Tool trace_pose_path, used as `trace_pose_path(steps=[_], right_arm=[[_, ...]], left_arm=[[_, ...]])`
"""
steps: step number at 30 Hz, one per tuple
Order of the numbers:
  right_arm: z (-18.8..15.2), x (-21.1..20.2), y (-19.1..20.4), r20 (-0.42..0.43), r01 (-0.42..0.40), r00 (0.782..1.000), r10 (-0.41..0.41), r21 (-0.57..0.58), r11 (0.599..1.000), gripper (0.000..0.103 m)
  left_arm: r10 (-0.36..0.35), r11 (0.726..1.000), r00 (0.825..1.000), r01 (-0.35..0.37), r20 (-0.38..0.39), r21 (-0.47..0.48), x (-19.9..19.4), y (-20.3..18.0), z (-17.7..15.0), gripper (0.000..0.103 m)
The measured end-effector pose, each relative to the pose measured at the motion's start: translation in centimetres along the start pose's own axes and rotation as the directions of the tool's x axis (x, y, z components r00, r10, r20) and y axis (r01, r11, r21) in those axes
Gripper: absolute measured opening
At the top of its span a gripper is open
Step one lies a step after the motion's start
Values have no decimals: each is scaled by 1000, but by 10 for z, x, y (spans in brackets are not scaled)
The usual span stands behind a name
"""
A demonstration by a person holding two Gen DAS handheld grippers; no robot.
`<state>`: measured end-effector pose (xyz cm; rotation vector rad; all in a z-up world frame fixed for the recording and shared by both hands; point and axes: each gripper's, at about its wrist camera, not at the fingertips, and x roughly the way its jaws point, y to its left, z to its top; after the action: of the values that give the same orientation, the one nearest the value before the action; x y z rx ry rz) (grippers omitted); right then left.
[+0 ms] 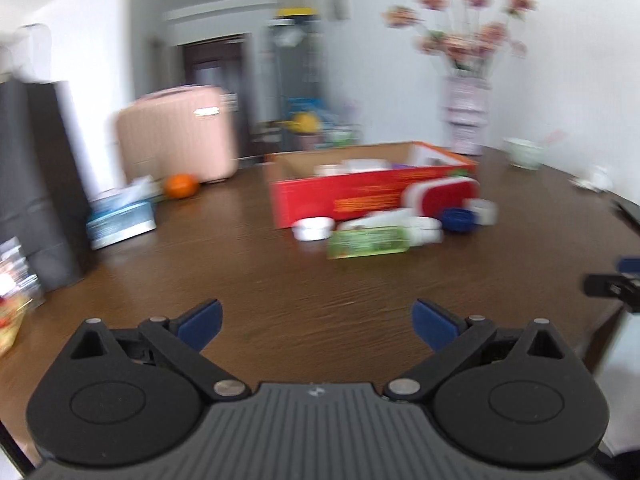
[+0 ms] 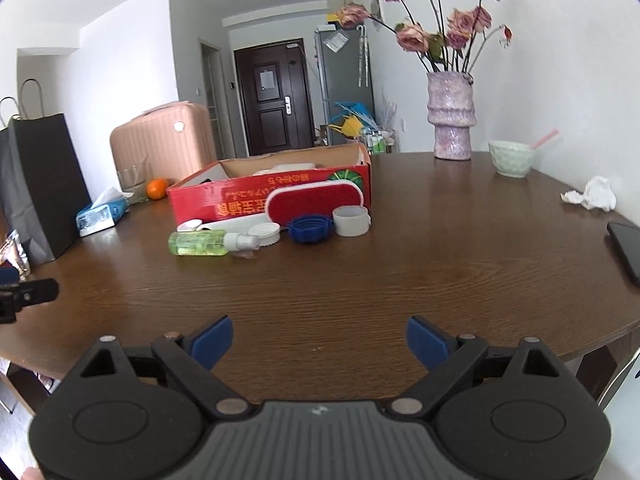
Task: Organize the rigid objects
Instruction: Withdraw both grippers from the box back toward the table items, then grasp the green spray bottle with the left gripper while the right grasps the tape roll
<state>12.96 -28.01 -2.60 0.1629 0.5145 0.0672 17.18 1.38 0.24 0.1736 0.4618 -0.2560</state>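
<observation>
A red cardboard box (image 2: 224, 204) (image 1: 320, 200) stands open on the round wooden table (image 2: 400, 264), with white items inside. In front of it lie a green bottle (image 2: 198, 243) (image 1: 366, 242), a red-and-white oval case (image 2: 316, 200) (image 1: 440, 196), a blue lid (image 2: 311, 229) (image 1: 458, 218), a white ribbed lid (image 2: 265, 233), a grey cup (image 2: 351, 220) and a white round tin (image 1: 313, 228). My left gripper (image 1: 318, 322) is open and empty, near the table's front edge. My right gripper (image 2: 319, 340) is open and empty too.
A pink vase of flowers (image 2: 451, 120), a green bowl (image 2: 512, 158), crumpled tissue (image 2: 592, 196) and a phone (image 2: 626, 248) sit at the right. A tissue box (image 2: 100, 212), an orange (image 2: 157, 188) and a black paper bag (image 2: 40, 184) sit at the left.
</observation>
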Motion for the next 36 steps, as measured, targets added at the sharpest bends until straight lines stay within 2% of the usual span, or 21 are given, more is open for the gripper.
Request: trace_pose_path(steps=[3,5,6,8,11,15,19,22,26,29,30,31,33,34,35,36], right_arm=[[4,13,-4,-18,6,1000,-6,9,1000,94],[9,23,-7,-28,12,1000,-12,9,1000,94],[13,29,-9,-37,16,999,-16,9,1000,94],[22,42,-12,-48,20,999,-20,4,1000,94],[37,64,-17,-48,26,998,-26,-14,1000,94],[58,101,-27,-65,31,997,-31,-11,999,94],[77,136,-32,-81,3,997,-4,-6,1000,90],[88,159,-30,-82,-21,996,18,-30,999,89],[106,183,-33,-66,-44,997,42,-24,999,87],[115,199,-34,-63,-43,997,41,-39,998,86],[118,205,-35,-69,-39,997,36,-41,998,83],[121,211,-37,-73,-31,997,28,-34,999,78],[125,218,-42,-71,-30,997,30,1,1000,75],[125,221,-45,-72,-35,997,36,20,999,74],[125,223,-47,-72,-41,996,43,33,999,73],[123,225,-48,-76,-45,996,48,40,998,69]], left_arm=[[-106,993,994,108,-28,48,34,2,14,103],[-194,979,980,196,-41,58,60,6,27,103],[-209,975,976,212,-61,65,75,7,33,103],[-193,975,977,201,-87,96,105,6,44,103],[-200,967,977,210,-79,142,142,5,54,103],[-249,948,955,274,-161,161,188,6,62,103],[-370,919,914,386,-166,76,203,15,60,93],[-336,937,916,348,-221,16,202,17,54,74],[-331,942,927,334,-175,-13,172,16,49,81],[-316,944,939,325,-134,52,170,-1,53,82],[-323,940,937,334,-130,74,174,-7,54,82],[-325,938,934,339,-148,80,180,-12,55,78],[-338,933,919,356,-204,56,190,-19,55,65],[-333,935,917,352,-219,51,190,-22,54,57],[-320,939,924,338,-207,59,188,-25,52,47],[-311,941,930,330,-198,69,184,-26,49,45]])
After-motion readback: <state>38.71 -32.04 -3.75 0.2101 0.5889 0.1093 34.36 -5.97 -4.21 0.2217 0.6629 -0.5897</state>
